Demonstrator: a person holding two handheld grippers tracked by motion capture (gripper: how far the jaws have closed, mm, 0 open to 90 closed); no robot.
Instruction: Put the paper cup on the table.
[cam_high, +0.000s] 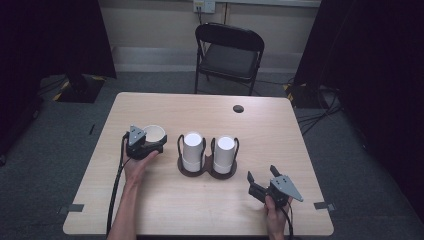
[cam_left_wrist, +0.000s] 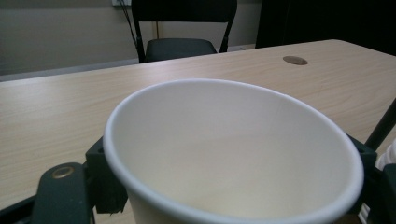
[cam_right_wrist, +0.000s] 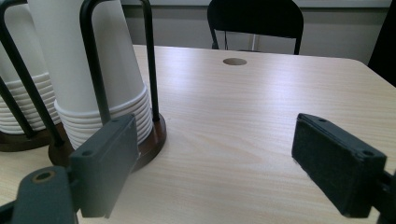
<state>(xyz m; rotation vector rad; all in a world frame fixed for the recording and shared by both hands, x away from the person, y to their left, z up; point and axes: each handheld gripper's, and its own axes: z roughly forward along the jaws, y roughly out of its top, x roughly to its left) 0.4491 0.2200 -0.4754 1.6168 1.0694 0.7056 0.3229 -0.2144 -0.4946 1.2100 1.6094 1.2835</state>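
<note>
Left gripper (cam_high: 159, 142) clamped on one white paper cup (cam_high: 154, 133), left of centre; right gripper (cam_high: 262, 178) wide open, empty; two stacks of upturned white cups (cam_high: 193, 150).

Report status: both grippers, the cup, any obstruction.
Left gripper shut on paper cup, upright. Right gripper open, empty. Cup holder stands between them.

A smooth matt white paper cup (cam_left_wrist: 233, 154) sits on the pale wood-grain table (cam_high: 280, 130), beside paper stacks in a black wire holder (cam_right_wrist: 149, 60).

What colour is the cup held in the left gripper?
White, the cup shows best in the left gripper view.
</note>
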